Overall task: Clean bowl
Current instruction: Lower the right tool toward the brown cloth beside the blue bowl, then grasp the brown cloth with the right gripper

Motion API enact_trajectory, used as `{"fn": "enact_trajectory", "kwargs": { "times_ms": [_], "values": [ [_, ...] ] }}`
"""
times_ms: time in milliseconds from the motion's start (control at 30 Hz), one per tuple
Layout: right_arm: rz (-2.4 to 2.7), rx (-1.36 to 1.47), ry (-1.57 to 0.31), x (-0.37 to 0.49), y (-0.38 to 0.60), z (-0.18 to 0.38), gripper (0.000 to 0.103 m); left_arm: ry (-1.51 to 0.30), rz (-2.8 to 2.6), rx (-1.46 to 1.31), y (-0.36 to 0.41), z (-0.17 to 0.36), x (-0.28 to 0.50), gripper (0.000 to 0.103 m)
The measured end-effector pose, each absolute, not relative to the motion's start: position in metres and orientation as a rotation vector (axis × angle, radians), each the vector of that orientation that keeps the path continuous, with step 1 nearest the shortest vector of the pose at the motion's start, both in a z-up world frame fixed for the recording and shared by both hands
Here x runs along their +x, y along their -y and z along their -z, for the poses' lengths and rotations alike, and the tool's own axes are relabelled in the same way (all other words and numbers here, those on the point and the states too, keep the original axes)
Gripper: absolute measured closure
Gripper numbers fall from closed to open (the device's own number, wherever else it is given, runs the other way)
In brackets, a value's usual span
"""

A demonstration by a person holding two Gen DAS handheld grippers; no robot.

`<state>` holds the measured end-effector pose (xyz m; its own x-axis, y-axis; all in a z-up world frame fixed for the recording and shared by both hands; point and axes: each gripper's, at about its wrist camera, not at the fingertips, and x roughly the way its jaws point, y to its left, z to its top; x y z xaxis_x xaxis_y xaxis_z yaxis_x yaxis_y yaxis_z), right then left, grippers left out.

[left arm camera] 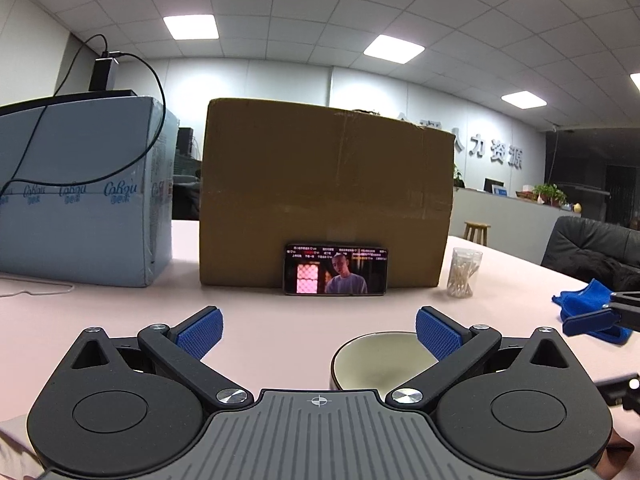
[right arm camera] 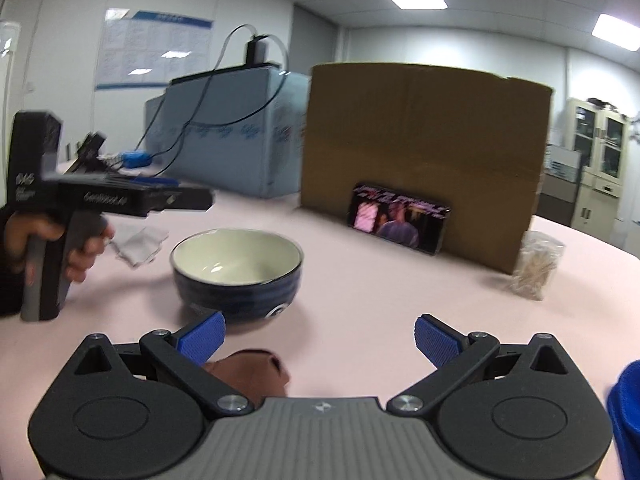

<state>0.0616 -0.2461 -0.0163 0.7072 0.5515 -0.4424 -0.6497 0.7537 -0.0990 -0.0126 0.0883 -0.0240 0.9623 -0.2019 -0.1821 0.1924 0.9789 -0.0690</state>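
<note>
Resting mid-table [right arm camera: 360, 280]: bowl [right arm camera: 237, 272], upright. Left gripper [left arm camera: 318, 332] spread wide, empty; right gripper [right arm camera: 319, 338] likewise. Blue cloth [left arm camera: 588, 308] toward right edge.

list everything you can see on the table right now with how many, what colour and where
bowl: one, dark blue outside, cream inside, near table edge
blue cloth: one, blue, right of bowl
brown cloth: one, brown, in front of bowl
white cloth: one, crumpled, left of bowl
phone: one, screen lit, leaning on cardboard box
cardboard box: one, brown, centre back
blue box: one, pale blue, back left
cotton swab jar: one, clear, right of cardboard box
table: one, pink
left gripper: open, empty
right gripper: open, empty
</note>
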Motion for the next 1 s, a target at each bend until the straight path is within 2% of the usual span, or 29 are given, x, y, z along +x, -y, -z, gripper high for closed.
{"fn": "enact_trajectory", "kwargs": {
  "times_ms": [333,467,700,800,933,1000],
  "values": [
    [-0.820,-0.408,-0.504,0.046,0.236,0.020,0.006,-0.198,0.198,-0.038,-0.090,0.020,-0.016,0.000],
    [-0.891,-0.417,-0.593,0.046,0.232,0.023,0.015,-0.202,0.199,-0.032,-0.086,0.019,-0.013,0.000],
    [-0.890,-0.358,-0.665,0.057,0.235,0.028,0.022,-0.207,0.205,-0.045,-0.087,0.018,-0.011,0.000],
    [-0.898,-0.345,-0.676,0.057,0.235,0.028,0.030,-0.216,0.203,-0.051,-0.078,0.014,0.000,0.000],
    [-0.919,-0.363,-0.670,0.051,0.232,0.026,0.047,-0.223,0.203,-0.058,-0.074,0.013,0.005,0.000],
    [-0.928,-0.368,-0.667,0.048,0.232,0.026,0.052,-0.224,0.203,-0.060,-0.074,0.013,0.005,0.000]
  ]
}}
